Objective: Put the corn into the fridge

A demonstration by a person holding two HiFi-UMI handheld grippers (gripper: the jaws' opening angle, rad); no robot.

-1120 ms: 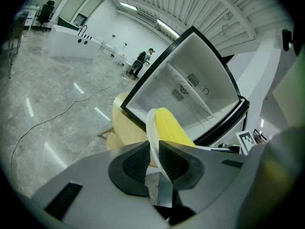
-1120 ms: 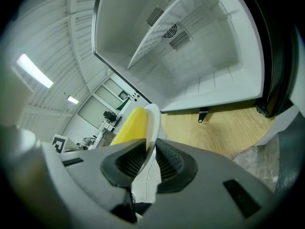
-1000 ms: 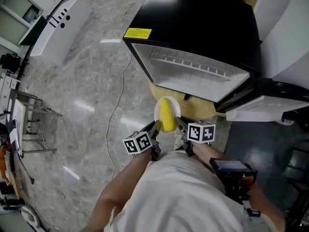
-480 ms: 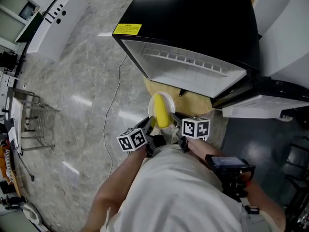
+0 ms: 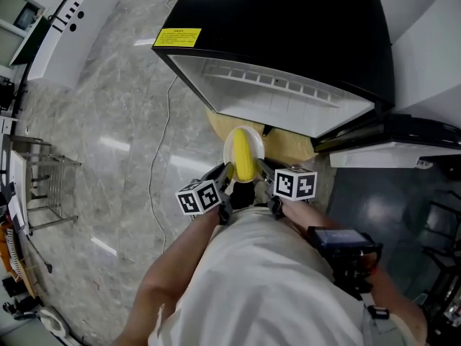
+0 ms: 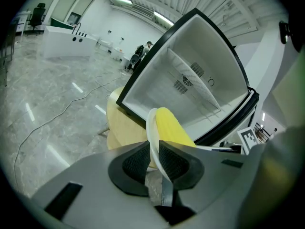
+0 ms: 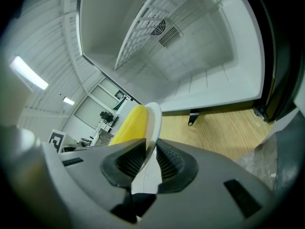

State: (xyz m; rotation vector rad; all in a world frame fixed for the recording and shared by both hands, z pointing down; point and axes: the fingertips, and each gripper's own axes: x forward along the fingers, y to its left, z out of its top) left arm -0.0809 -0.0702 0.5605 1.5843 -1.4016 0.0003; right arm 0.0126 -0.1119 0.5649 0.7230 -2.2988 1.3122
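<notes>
- The left gripper [image 5: 227, 173] and right gripper [image 5: 261, 169] stay clenched on opposite rims of the white plate [image 5: 227, 148], with the corn [image 5: 245, 158] lying on it.
- Over the last second the plate has drawn nearer the open fridge [image 5: 288, 34] and is now just short of its mouth.
- The approach looks nearly done; setting the plate inside remains.

Head view looks steeply down, fridge [image 5: 288, 42] at 12 o'clock; both gripper views face its open interior nearby.
</notes>
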